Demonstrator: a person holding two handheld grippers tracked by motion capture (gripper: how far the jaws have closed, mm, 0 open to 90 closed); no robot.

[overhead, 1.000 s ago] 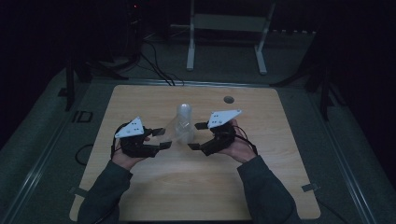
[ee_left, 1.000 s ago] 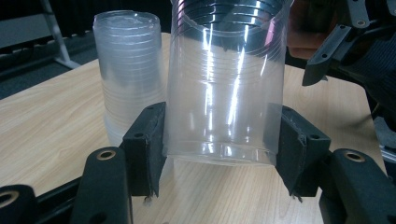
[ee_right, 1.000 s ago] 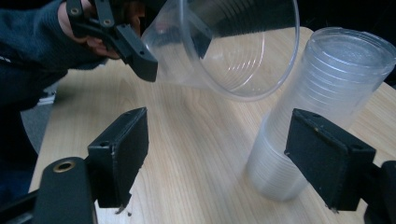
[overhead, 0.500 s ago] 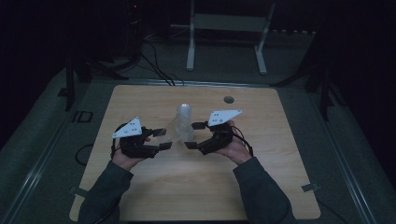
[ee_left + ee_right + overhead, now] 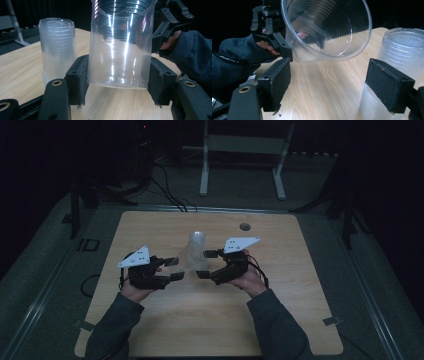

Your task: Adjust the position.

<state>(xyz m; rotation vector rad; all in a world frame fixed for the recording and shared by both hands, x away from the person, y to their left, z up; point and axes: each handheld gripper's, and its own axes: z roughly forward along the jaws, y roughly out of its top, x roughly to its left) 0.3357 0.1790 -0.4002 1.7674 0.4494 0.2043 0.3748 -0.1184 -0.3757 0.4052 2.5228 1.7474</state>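
Clear plastic cup [image 5: 119,47] clamped in left gripper [image 5: 172,268]; right gripper [image 5: 206,264] wide open, holding nothing, beside cup stack [image 5: 397,62].

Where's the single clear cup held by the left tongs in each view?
High view: the clear cup lies tilted at centre, between both tongs.
Left gripper view: upper centre, clamped between the black jaws.
Right gripper view: top centre, open mouth toward the camera.
Shared landmark: the stack of cups on the table.

Dim high view with dark surroundings; gripper views brighter, glare streaking the clear cup [image 5: 120,47].
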